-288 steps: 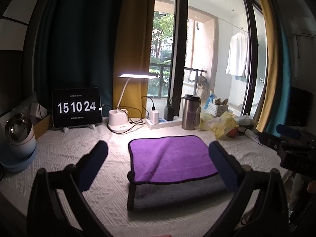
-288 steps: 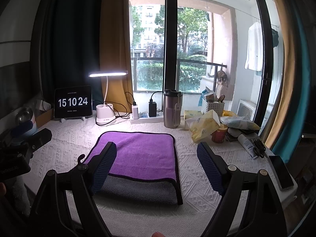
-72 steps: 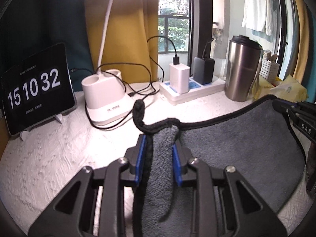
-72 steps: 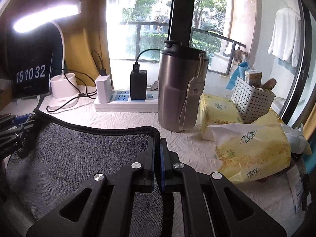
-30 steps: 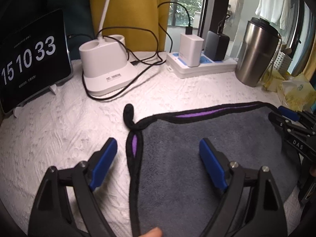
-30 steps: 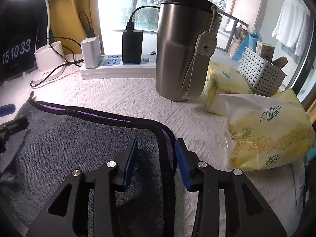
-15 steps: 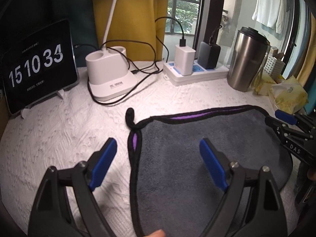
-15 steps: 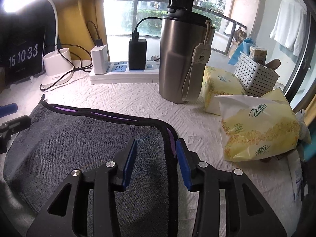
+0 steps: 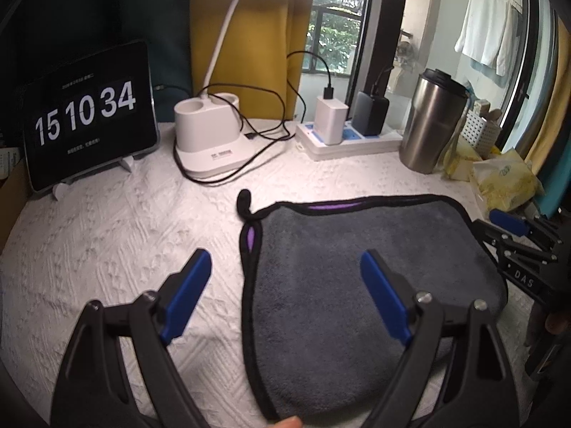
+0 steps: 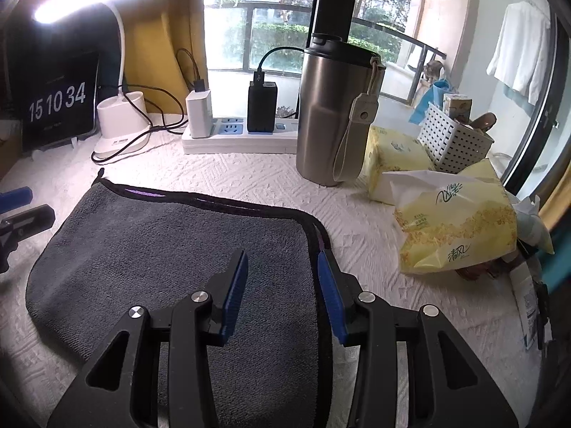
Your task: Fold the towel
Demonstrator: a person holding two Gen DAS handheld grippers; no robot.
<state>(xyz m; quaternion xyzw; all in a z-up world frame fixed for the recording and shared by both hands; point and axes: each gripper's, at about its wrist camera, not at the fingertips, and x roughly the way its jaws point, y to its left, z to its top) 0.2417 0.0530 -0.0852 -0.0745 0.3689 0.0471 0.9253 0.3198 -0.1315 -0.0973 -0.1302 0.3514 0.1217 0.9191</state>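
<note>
The towel (image 9: 357, 271) lies folded on the white textured tablecloth, grey side up, black-edged, with slivers of purple showing along its far and left edges. It also shows in the right wrist view (image 10: 171, 256). My left gripper (image 9: 285, 274) is open and empty, its jaws straddling the towel's left edge above it. My right gripper (image 10: 282, 274) is open and empty over the towel's right edge, jaws a moderate gap apart. The right gripper's tip shows at the right of the left wrist view (image 9: 514, 235).
At the back stand a tablet clock (image 9: 85, 114), a white lamp base (image 9: 210, 135) with cables, a power strip (image 10: 235, 135) with chargers and a steel tumbler (image 10: 335, 117). Yellow tissue packs (image 10: 453, 228) and a white basket (image 10: 453, 139) sit right.
Both grippers let go of the towel's far corners after laying it over; they have since backed off and risen a little. The right jaws opened slightly wider.
</note>
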